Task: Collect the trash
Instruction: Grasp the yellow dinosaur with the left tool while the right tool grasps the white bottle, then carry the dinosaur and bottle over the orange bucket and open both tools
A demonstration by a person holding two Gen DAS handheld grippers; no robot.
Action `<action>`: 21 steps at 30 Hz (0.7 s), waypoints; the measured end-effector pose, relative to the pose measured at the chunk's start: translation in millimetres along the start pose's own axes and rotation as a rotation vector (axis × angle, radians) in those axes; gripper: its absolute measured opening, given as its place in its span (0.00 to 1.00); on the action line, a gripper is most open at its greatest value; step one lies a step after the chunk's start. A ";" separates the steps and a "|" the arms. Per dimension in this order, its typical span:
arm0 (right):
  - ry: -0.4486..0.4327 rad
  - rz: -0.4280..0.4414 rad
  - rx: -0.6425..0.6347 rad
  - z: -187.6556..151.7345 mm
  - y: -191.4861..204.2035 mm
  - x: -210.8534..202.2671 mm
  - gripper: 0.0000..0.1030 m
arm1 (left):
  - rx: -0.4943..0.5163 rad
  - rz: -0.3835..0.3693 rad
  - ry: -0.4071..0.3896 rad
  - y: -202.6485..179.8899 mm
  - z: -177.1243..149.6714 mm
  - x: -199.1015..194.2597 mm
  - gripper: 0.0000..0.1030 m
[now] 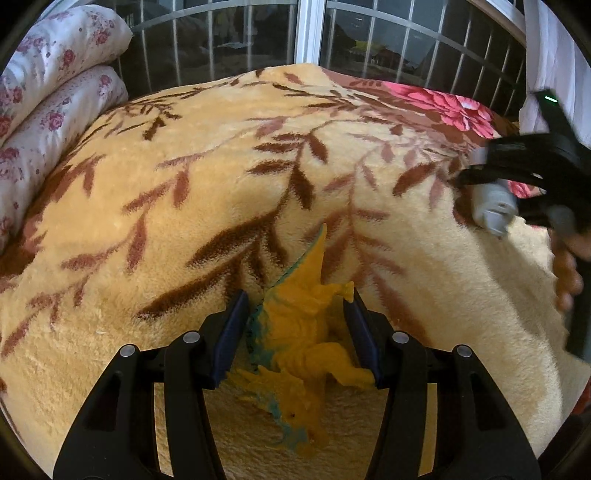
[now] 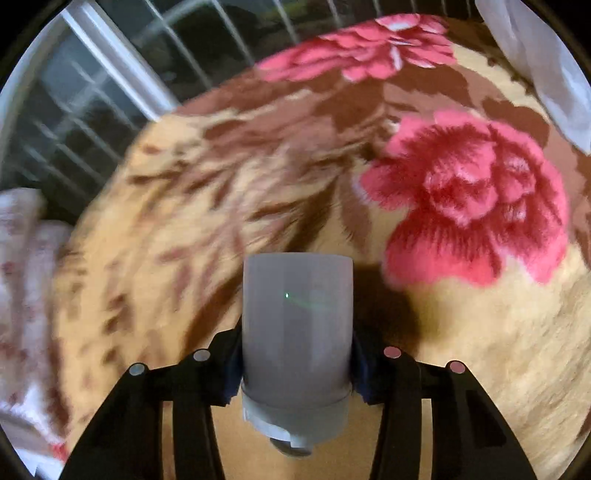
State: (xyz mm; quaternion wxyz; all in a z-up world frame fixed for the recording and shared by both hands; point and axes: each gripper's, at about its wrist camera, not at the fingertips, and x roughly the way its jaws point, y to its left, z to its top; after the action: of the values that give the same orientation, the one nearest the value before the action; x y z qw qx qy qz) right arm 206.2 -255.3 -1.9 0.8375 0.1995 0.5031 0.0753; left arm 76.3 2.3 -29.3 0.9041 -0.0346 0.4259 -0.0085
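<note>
Our left gripper (image 1: 295,332) is clenched on a yellow toy dinosaur (image 1: 299,332): the two blue pads (image 1: 231,339) press its flanks just behind the forelegs, so the weight sits between them, the head hanging toward the camera and the teal-ridged tail pointing out over the bed. We judge that mid-body hold keeps the lumpy figure from swinging or slipping out. It lies low over the plush yellow blanket (image 1: 184,184) with brown leaf sprays; whether its feet touch the pile we cannot tell.

Our right gripper (image 2: 295,354) grasps a grey plastic bottle (image 2: 295,314), the pads squeezing its lower body just above the cap collar, cap end toward the camera, flat base pointing away. Gripping the straight wall rather than the stepped neck gives the pads a flat seat, we reckon. A small green light glints on its side. In the left wrist view the same bottle (image 1: 493,206) shows at the far right, held in that gripper (image 1: 476,177) above the blanket's edge, with the person's hand (image 1: 567,273) behind it.

Beyond the bottle the blanket turns brown with big pink roses (image 2: 476,195). Folded floral bedding (image 1: 55,92) is stacked on the left, and a barred window (image 1: 310,33) closes off the far side. No bin or bag shows in either view, so both pieces are held over the bed, well apart.
</note>
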 end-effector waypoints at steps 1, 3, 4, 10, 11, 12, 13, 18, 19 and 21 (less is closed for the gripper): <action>-0.022 0.028 -0.018 -5.3 -4.3 -13.2 0.45 | 0.001 0.002 -0.004 -0.4 -0.3 -0.3 0.51; -0.053 0.064 -0.061 -12.6 -5.8 -31.5 0.45 | 0.003 0.009 -0.013 -1.3 -0.8 -1.6 0.51; -0.071 0.091 -0.093 -20.2 -7.7 -45.9 0.45 | 0.004 0.013 -0.022 -1.8 -1.3 -3.1 0.51; -0.068 0.190 -0.209 -68.0 -13.0 -106.1 0.45 | -0.009 -0.060 -0.085 -2.1 -13.2 -30.6 0.51; -0.042 0.200 -0.227 -80.1 -15.3 -115.4 0.45 | -0.009 -0.080 -0.084 -2.6 -17.1 -36.7 0.51; -0.026 0.206 -0.241 -89.2 -15.7 -120.9 0.45 | -0.012 -0.096 -0.085 -2.8 -21.6 -43.5 0.51; -0.003 0.212 -0.267 -102.7 -18.0 -130.0 0.45 | -0.012 -0.117 -0.089 -3.9 -27.3 -51.8 0.51; 0.055 0.208 -0.385 -172.1 -32.4 -167.7 0.45 | 0.047 -0.174 -0.099 -19.9 -70.3 -94.9 0.51; 0.063 0.210 -0.394 -182.6 -35.6 -169.0 0.45 | 0.053 -0.184 -0.097 -21.8 -76.8 -99.8 0.51; 0.071 0.205 -0.404 -204.9 -42.9 -172.5 0.45 | 0.057 -0.206 -0.083 -26.5 -94.0 -110.6 0.51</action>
State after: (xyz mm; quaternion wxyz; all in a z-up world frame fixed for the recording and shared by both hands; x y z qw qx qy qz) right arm -59.0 -297.7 35.8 0.8301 0.0749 0.4841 0.2663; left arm -66.2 -24.3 -2.1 0.9158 -0.0528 0.3819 -0.1121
